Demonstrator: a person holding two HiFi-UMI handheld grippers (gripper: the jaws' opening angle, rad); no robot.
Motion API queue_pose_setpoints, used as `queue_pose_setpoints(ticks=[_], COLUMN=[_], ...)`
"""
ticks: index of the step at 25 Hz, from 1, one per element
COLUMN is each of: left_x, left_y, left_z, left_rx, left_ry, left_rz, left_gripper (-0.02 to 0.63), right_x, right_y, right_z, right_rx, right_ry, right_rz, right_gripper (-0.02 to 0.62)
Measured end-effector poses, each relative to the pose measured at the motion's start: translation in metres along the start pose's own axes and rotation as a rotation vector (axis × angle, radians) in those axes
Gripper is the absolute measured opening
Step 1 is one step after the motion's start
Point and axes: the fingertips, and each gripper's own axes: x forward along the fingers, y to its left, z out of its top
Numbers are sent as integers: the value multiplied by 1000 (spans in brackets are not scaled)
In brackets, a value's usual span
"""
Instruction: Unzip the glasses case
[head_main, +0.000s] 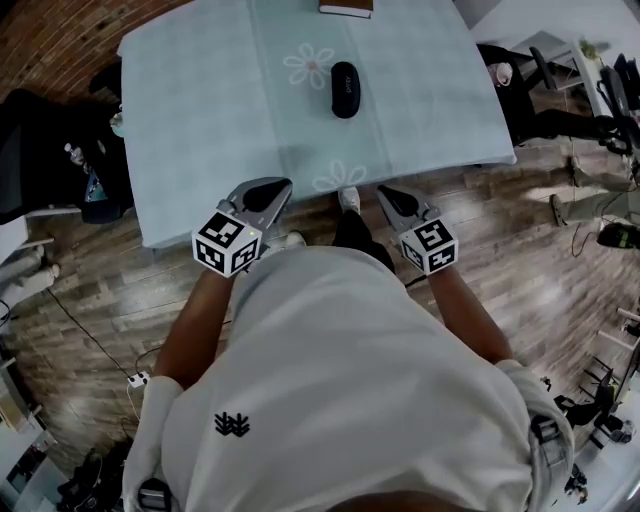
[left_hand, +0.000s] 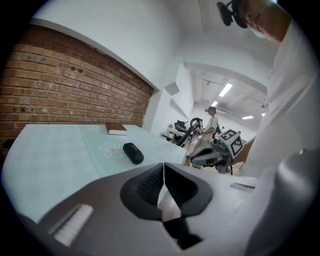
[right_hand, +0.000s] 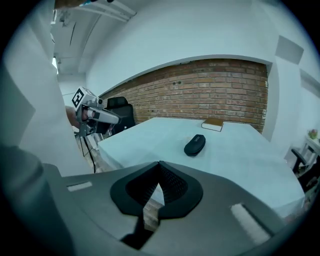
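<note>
Both tools are clenched on nothing: our left tool (left_hand: 163, 167) and our right tool (right_hand: 160, 166) each show the jaws pressed together at the tips, with no object between them. We hold them low, in front of our body, at the near edge of the surface (head_main: 200, 120), one to each side. We judge this a ready stance, with the unzipping not yet begun. The glasses case (head_main: 344, 89) lies well apart from both tools, toward the middle of the pale cloth-covered surface, just beside a flower print (head_main: 308, 65), with a book (head_main: 346, 7) beyond it at the far edge. Roughly midway between our tools, it looks reachable from either side. It is a dark, rounded oblong lying flat, its long axis pointing away from us. It appears closed, though its zip is too small to make out.
</note>
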Motion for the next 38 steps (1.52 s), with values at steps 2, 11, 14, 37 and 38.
queue_pose_setpoints(ticks=[2, 11, 14, 37, 38], left_x=[-15, -43, -43, -23, -24], left_y=[-2, -12, -14, -16, -16], left_z=[-8, -23, -21, -10, -11], left_rx=[-3, 10, 7, 7, 8], left_ry=[2, -7, -13, -22, -22], left_rz=[-5, 11, 15, -15, -15], left_gripper=[57, 57, 57, 57, 57], right_x=[-6, -15, -15, -25, -24], right_y=[17, 53, 55, 40, 40], right_z=[-3, 5, 10, 36, 36], right_rx=[17, 9, -4, -53, -54], right_ry=[-3, -52, -53, -80, -80], right_rz=[-1, 3, 17, 3, 3], right_gripper=[-2, -1, -2, -1, -2])
